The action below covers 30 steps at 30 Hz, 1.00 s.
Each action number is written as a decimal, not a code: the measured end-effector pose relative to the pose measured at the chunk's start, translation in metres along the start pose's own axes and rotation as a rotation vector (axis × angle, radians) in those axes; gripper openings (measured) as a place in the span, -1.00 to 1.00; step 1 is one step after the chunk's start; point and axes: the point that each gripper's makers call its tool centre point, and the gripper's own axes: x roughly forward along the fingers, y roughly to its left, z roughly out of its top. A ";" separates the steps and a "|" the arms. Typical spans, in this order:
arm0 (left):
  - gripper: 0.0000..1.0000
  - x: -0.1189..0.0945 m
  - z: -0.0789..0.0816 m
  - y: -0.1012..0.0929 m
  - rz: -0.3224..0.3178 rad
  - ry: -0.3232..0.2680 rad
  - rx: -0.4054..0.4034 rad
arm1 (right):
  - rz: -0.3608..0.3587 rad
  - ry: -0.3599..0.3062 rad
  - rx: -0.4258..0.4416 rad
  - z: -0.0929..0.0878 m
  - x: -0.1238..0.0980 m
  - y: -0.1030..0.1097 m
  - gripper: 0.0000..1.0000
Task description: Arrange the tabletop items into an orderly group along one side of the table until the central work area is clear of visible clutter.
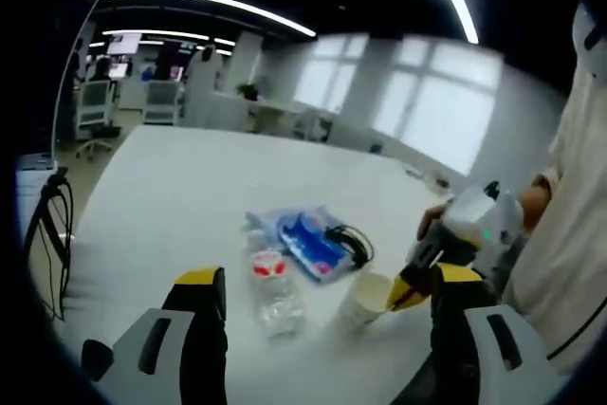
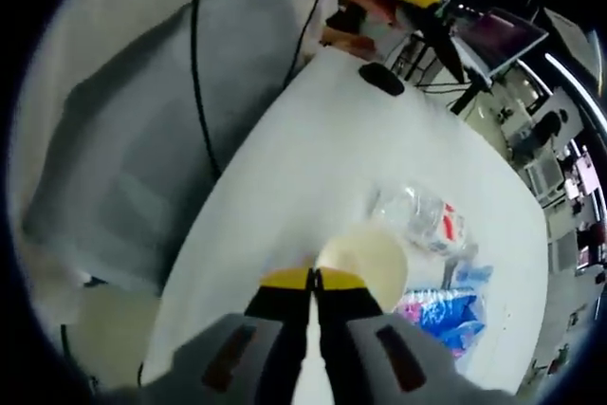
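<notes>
A paper cup (image 1: pixel 363 301) stands on the white table (image 1: pixel 190 187) near its edge. My right gripper (image 2: pixel 314 282) is shut on the rim of the cup (image 2: pixel 365 261); the left gripper view shows this gripper (image 1: pixel 410 293) coming in from the right. A clear plastic bottle (image 1: pixel 275 293) with a red label lies on its side just left of the cup. Behind both lies a blue packet (image 1: pixel 308 244) with a black cable (image 1: pixel 356 239) against it. My left gripper (image 1: pixel 327 280) hangs open above the near edge, with bottle and cup between its jaws' lines, touching neither.
A small black object (image 2: pixel 382 80) lies on the table near the left gripper (image 2: pixel 427 7). The person's pale clothing (image 1: pixel 569 234) stands close on the right. Black cables (image 1: pixel 52 234) hang at the table's left edge. The bottle (image 2: pixel 424 217) and packet (image 2: pixel 444 315) sit beyond the cup.
</notes>
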 end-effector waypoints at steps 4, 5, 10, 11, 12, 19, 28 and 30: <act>0.73 0.001 0.001 0.000 -0.001 -0.003 0.000 | 0.006 0.004 0.008 -0.001 -0.001 0.002 -1.00; 0.73 0.000 0.001 0.000 -0.002 -0.003 0.001 | 0.004 0.004 0.026 -0.002 0.000 0.002 -0.98; 0.73 0.000 0.001 -0.001 -0.002 -0.001 0.002 | -0.006 0.000 0.048 -0.001 -0.001 0.001 -0.79; 0.73 0.000 0.001 -0.001 -0.002 -0.001 0.002 | -0.003 -0.001 0.045 -0.001 -0.002 0.001 -0.80; 0.73 0.001 0.001 -0.001 -0.002 -0.001 0.002 | -0.001 -0.006 0.049 0.000 -0.002 0.002 -0.80; 0.72 0.002 0.001 -0.003 -0.006 0.001 0.005 | -0.022 -0.020 0.070 0.001 -0.006 -0.002 -0.71; 0.73 0.004 0.004 -0.006 -0.015 0.003 0.013 | -0.074 -0.096 0.162 0.008 -0.023 -0.014 -0.58; 0.72 0.005 0.004 -0.007 -0.016 0.008 0.018 | -0.090 -0.131 0.215 0.011 -0.028 -0.017 -0.55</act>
